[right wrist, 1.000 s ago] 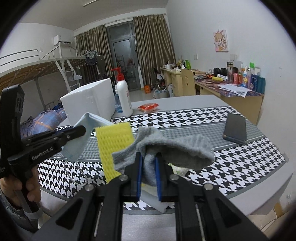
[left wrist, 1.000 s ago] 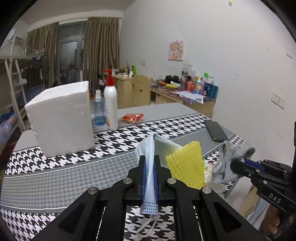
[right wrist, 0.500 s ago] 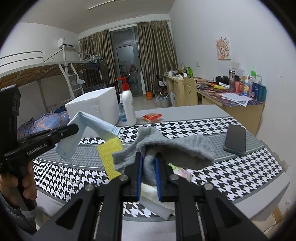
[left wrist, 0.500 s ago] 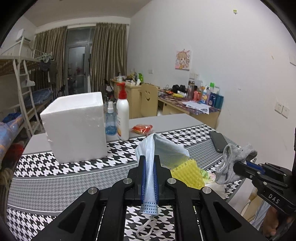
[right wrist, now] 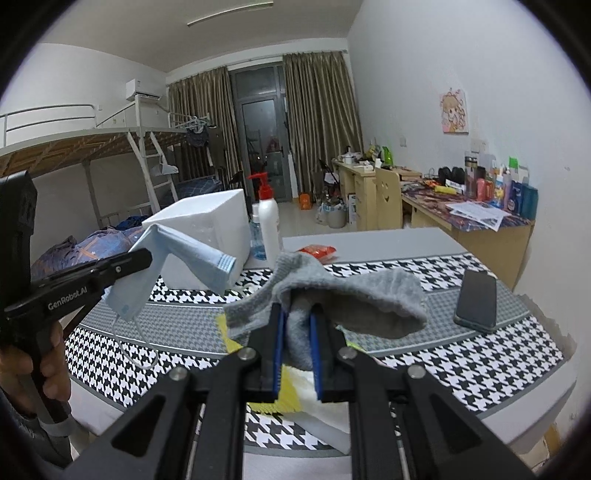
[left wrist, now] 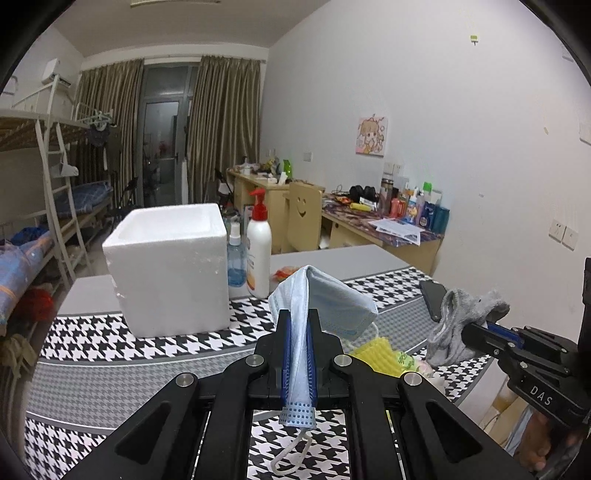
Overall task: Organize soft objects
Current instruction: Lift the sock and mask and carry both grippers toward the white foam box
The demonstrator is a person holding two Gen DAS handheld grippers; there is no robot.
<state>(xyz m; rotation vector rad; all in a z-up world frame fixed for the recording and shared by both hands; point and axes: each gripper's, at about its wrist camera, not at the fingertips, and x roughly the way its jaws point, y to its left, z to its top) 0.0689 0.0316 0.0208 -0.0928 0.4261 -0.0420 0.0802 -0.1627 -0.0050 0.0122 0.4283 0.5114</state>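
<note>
The room is lit evenly and rather dimly by a ceiling lamp (right wrist: 229, 13), seen as a bright strip. Shadows are kept soft. Strong fisheye bending is shown at the edges, and dark vignetting in the corners. Little blur is seen.

Both grippers are of matte black plastic with blue pads on the inner faces of the fingers and round silver screws at the linkage joints. The left gripper (right wrist: 146, 258) carries white "GenRobot.AI" lettering, the right gripper (left wrist: 467, 328) "DAS". Bare fingers (right wrist: 55, 373) wrap the left handle.
</note>
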